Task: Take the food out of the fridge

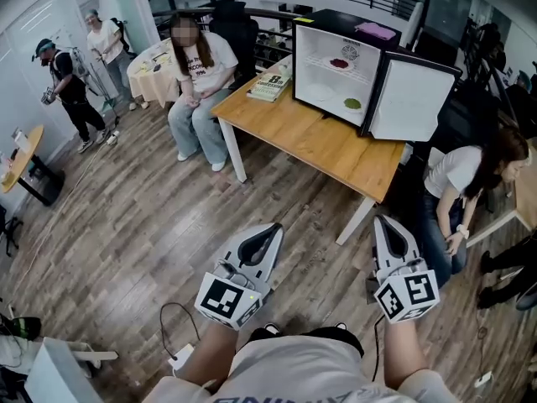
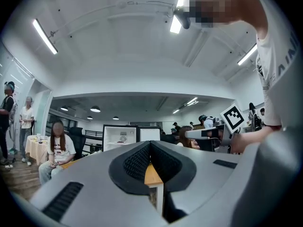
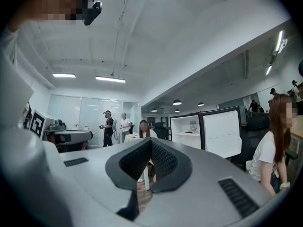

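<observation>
A small black fridge [image 1: 336, 65] stands on a wooden table [image 1: 319, 141] across the room, its door [image 1: 413, 99] swung open to the right. On its upper shelf lies a red food item [image 1: 339, 63], and a green one [image 1: 352, 103] lies on the floor of the fridge. My left gripper [image 1: 270, 229] and right gripper [image 1: 384, 222] are held side by side above the wood floor, well short of the table, both pointing level toward it. Both are shut with nothing between the jaws. The left gripper view shows the fridge [image 2: 120, 137] beyond my left gripper [image 2: 150, 143]. In the right gripper view the fridge [image 3: 187, 131] stands past my right gripper [image 3: 150, 141].
A person [image 1: 197, 74] sits at the table's left end and another [image 1: 457, 183] sits to its right. A book [image 1: 270, 86] lies on the table by the fridge. Two people [image 1: 71, 82] stand at the far left near a round table [image 1: 155, 65]. A cable [image 1: 172, 334] lies by my feet.
</observation>
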`<control>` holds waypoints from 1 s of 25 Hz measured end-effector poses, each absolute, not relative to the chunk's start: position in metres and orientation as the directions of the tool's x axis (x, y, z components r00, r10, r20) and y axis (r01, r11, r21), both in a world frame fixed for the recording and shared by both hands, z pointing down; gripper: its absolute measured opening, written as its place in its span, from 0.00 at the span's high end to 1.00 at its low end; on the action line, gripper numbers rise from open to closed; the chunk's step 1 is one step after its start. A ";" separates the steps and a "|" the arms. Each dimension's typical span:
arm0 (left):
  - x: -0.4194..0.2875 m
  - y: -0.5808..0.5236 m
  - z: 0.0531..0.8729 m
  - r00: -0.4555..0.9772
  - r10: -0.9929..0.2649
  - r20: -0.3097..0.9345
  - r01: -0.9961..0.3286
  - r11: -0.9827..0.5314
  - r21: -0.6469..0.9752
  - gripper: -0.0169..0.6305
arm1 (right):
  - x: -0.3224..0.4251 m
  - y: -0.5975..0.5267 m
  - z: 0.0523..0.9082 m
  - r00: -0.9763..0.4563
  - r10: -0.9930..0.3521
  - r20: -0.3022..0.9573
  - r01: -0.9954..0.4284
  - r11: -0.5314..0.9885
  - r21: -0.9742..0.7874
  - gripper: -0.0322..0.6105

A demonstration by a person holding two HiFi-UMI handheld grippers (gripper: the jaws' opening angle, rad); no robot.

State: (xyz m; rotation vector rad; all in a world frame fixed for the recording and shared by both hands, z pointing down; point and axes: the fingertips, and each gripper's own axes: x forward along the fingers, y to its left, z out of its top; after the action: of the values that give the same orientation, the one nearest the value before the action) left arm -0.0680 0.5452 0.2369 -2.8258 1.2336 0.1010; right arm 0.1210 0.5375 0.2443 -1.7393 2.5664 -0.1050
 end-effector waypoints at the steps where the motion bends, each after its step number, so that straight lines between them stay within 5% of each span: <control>1: -0.074 0.544 0.238 0.682 -0.726 -0.082 -0.730 -0.683 -0.025 0.96 | 0.114 0.537 0.246 -0.369 -0.930 0.009 -0.927 0.367 -0.079 0.92; 16: -0.119 0.478 0.253 0.662 -0.746 -0.065 -0.747 -0.664 0.015 0.96 | 0.064 0.463 0.252 -0.418 -0.907 0.048 -0.908 0.415 -0.063 0.92; 25: -0.071 0.373 0.257 0.658 -0.753 -0.025 -0.753 -0.658 0.000 0.96 | 0.103 0.350 0.268 -0.432 -0.901 0.046 -0.899 0.426 -0.100 0.92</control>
State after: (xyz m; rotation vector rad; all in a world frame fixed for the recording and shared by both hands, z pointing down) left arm -0.0713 0.3730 0.2565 -2.8509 1.2951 0.0360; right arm 0.1035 0.3502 0.2680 -1.6669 2.6400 -0.1706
